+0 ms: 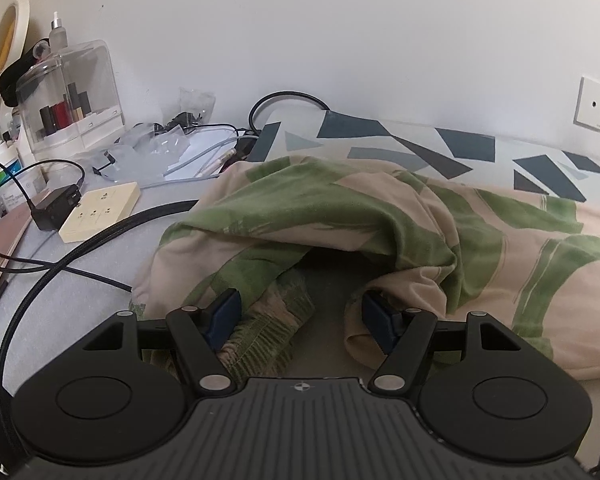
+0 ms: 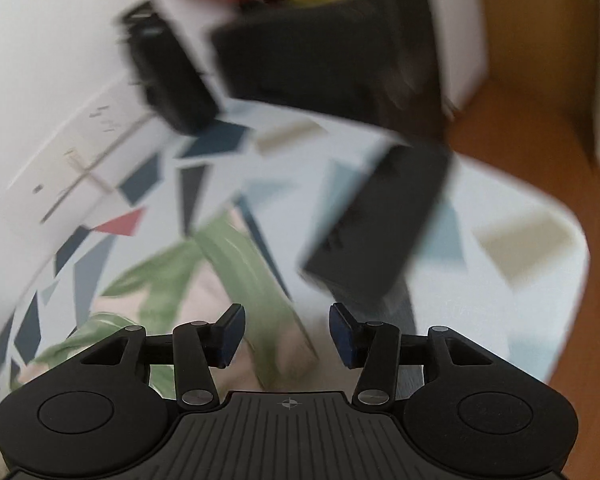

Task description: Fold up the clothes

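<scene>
A beige garment with green leaf print lies crumpled on the table, and its ribbed hem sits near my left gripper. That gripper stands open, low at the garment's near edge. Cloth folds lie against the outer side of both its fingers, and bare grey table shows between the pads. The right wrist view is blurred. In it my right gripper is open above a strip of the same garment, with nothing pressed between its pads.
A patterned cloth with blue shapes covers the table's right part. At the left stand a cream power strip, black cables and a clear cosmetics organizer. Black boxes and a white box lie beyond the right gripper.
</scene>
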Action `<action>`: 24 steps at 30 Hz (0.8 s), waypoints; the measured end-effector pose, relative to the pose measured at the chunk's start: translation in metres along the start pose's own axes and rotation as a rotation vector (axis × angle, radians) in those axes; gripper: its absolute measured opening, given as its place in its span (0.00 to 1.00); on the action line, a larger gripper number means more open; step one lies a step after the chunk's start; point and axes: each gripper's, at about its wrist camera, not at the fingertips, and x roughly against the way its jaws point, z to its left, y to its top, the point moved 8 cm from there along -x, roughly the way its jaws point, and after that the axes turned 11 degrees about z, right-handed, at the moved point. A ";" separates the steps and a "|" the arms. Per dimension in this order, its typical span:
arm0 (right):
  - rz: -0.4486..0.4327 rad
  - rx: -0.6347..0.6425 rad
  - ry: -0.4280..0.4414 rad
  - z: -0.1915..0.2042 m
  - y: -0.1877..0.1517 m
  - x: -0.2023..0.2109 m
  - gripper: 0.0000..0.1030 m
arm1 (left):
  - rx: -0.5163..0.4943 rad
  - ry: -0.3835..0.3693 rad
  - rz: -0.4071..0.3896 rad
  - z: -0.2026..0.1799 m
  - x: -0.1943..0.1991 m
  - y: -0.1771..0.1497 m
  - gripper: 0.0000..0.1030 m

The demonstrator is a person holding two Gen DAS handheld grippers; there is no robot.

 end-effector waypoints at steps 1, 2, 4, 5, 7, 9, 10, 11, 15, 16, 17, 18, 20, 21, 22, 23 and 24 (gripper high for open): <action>-0.009 0.041 0.007 0.007 0.007 -0.002 0.43 | 0.002 0.000 -0.004 -0.001 0.001 0.001 0.67; -0.018 0.082 0.014 0.014 0.015 -0.004 0.43 | 0.003 0.000 -0.010 -0.002 0.002 0.002 0.67; -0.018 0.169 0.025 0.028 0.028 -0.017 0.42 | 0.011 0.005 -0.012 -0.005 0.002 0.004 0.67; -0.015 0.207 0.012 0.033 0.033 -0.028 0.46 | 0.016 0.008 -0.008 -0.006 0.002 0.005 0.67; -0.009 0.282 -0.013 0.044 0.044 -0.048 0.51 | 0.020 0.015 0.003 -0.009 -0.001 0.007 0.67; 0.013 0.327 -0.036 0.052 0.048 -0.066 0.54 | 0.016 0.030 0.015 -0.011 -0.004 0.007 0.67; 0.027 0.352 -0.051 0.057 0.049 -0.076 0.60 | 0.014 0.036 0.020 -0.012 -0.005 0.006 0.68; 0.047 0.378 -0.075 0.061 0.051 -0.086 0.56 | 0.013 0.042 0.024 -0.012 -0.007 0.006 0.69; 0.024 0.398 -0.104 0.067 0.057 -0.102 0.21 | 0.015 0.051 0.040 -0.012 -0.011 0.006 0.73; 0.007 0.378 -0.107 0.067 0.061 -0.104 0.17 | 0.016 0.050 0.041 -0.012 -0.012 0.006 0.73; -0.003 0.359 -0.106 0.065 0.064 -0.107 0.17 | 0.015 0.051 0.042 -0.013 -0.012 0.006 0.74; -0.001 0.343 -0.097 0.064 0.067 -0.109 0.17 | 0.013 0.053 0.043 -0.014 -0.012 0.006 0.75; 0.006 0.309 -0.077 0.061 0.072 -0.112 0.28 | 0.012 0.055 0.043 -0.015 -0.013 0.006 0.75; 0.011 0.289 -0.068 0.059 0.075 -0.110 0.32 | 0.016 0.053 0.044 -0.014 -0.013 0.006 0.75; 0.004 0.260 -0.050 0.055 0.077 -0.103 0.39 | 0.020 0.051 0.044 -0.014 -0.013 0.006 0.75; -0.011 0.238 -0.014 0.052 0.078 -0.094 0.46 | 0.023 0.049 0.044 -0.014 -0.013 0.006 0.75; -0.026 0.215 0.021 0.049 0.079 -0.085 0.51 | 0.027 0.047 0.043 -0.014 -0.013 0.006 0.76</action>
